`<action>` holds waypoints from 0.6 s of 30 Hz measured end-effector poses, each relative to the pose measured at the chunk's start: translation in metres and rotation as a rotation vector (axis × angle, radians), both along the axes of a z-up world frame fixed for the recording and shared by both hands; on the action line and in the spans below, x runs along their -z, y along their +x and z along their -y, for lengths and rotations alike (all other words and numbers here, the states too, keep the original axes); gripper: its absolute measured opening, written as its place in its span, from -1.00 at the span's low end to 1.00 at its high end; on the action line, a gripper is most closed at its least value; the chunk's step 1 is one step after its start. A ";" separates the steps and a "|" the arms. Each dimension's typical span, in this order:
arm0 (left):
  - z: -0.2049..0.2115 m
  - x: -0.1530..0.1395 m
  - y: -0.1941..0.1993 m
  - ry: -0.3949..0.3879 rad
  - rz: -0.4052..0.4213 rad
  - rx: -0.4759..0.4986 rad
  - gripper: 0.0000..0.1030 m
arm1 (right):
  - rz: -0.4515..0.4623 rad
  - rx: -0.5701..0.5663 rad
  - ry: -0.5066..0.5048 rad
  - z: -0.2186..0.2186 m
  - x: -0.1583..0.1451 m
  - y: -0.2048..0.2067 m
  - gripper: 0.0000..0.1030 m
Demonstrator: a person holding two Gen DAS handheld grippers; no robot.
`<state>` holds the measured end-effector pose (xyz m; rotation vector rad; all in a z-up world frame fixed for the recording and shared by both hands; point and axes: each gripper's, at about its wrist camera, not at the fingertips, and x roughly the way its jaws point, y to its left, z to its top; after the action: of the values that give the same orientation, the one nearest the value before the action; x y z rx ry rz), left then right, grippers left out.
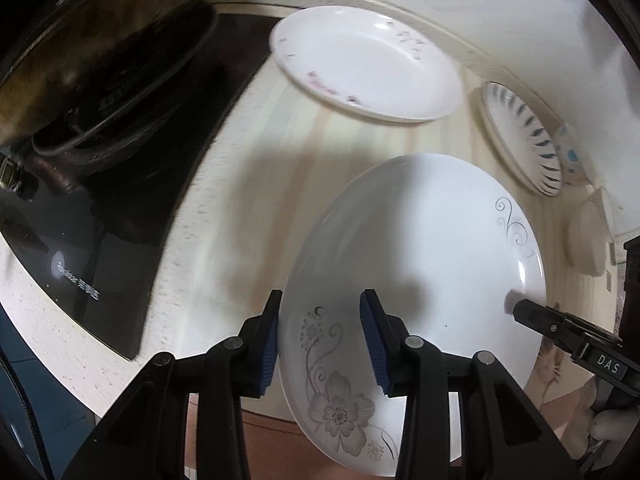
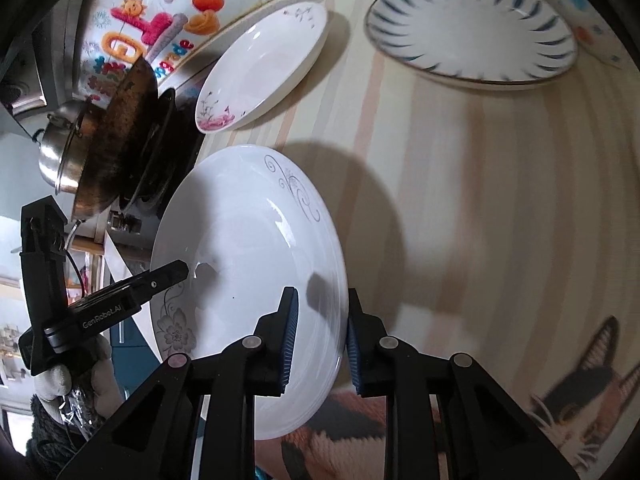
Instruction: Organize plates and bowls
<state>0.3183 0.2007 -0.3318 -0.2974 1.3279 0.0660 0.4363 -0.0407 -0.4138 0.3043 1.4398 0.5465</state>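
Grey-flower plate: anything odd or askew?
Yes. The grey-flower plate is tilted, off the counter, pinched at opposite rims by the left claw and right claw. No chips or spills visible. The pink-flower plate and striped plate lie flat.
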 end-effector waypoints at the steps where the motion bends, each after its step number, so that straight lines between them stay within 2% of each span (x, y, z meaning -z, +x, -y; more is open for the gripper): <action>1: 0.005 -0.003 -0.002 -0.003 0.005 0.007 -0.31 | 0.006 0.009 0.000 0.009 -0.005 -0.003 -0.52; 6: 0.043 -0.012 0.001 -0.018 0.024 0.056 -0.31 | 0.020 0.059 0.000 0.051 -0.025 -0.016 -0.52; 11: 0.092 -0.008 0.011 -0.040 0.016 0.127 -0.31 | 0.025 0.122 -0.013 0.098 -0.036 -0.033 -0.52; 18: 0.149 0.014 0.021 -0.066 -0.012 0.216 -0.31 | -0.003 0.231 -0.043 0.159 -0.025 -0.052 -0.52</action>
<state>0.3395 0.0521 -0.3457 -0.2084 1.3684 -0.1582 0.3840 -0.1994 -0.3890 0.4311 1.3947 0.3274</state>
